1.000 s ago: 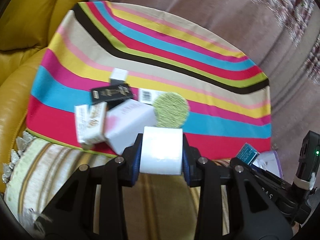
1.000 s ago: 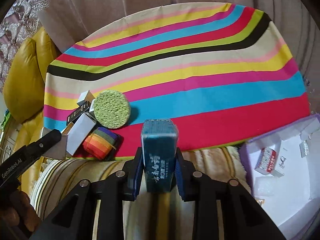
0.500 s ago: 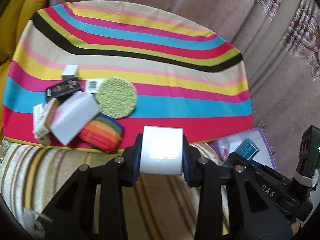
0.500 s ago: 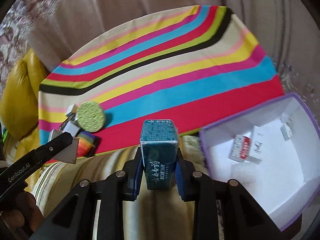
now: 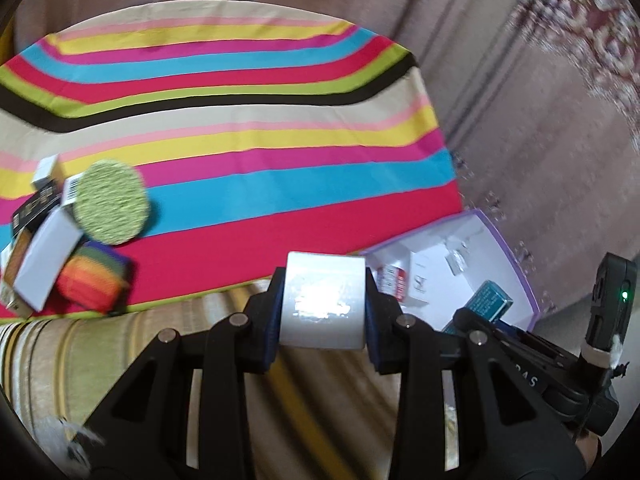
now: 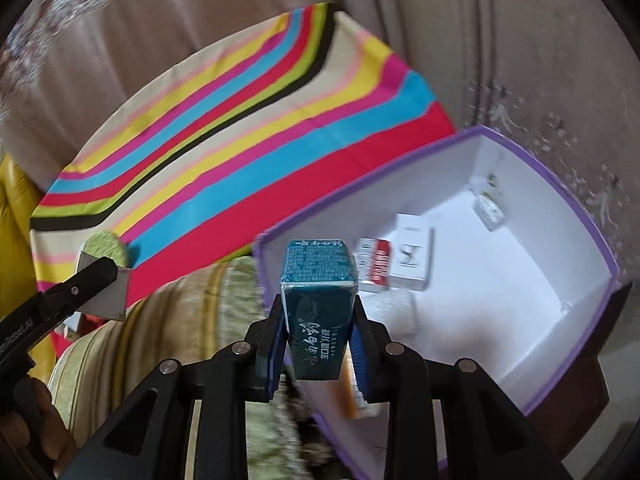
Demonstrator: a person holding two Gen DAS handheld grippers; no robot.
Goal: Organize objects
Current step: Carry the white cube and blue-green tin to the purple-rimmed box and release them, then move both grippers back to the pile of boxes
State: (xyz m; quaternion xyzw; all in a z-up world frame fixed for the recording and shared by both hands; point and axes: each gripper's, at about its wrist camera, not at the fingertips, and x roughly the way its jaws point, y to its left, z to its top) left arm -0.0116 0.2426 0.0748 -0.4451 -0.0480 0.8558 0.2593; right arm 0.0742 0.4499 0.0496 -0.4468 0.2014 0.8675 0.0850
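Item: teal carton (image 6: 318, 304), clamped in your right gripper (image 6: 318, 354), lower centre, over the purple-rimmed box (image 6: 576, 208). Light, crushable card: hold its flat sides.
Item: white box (image 5: 323, 306), clamped in your left gripper (image 5: 323, 322); glossy, probably slippery.

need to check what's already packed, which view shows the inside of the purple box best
The right wrist view. The purple box fills its right half there, with its white floor, a red and white pack and a white carton open to view. In the left wrist view the box is small, and the left gripper and right gripper cover part of it.
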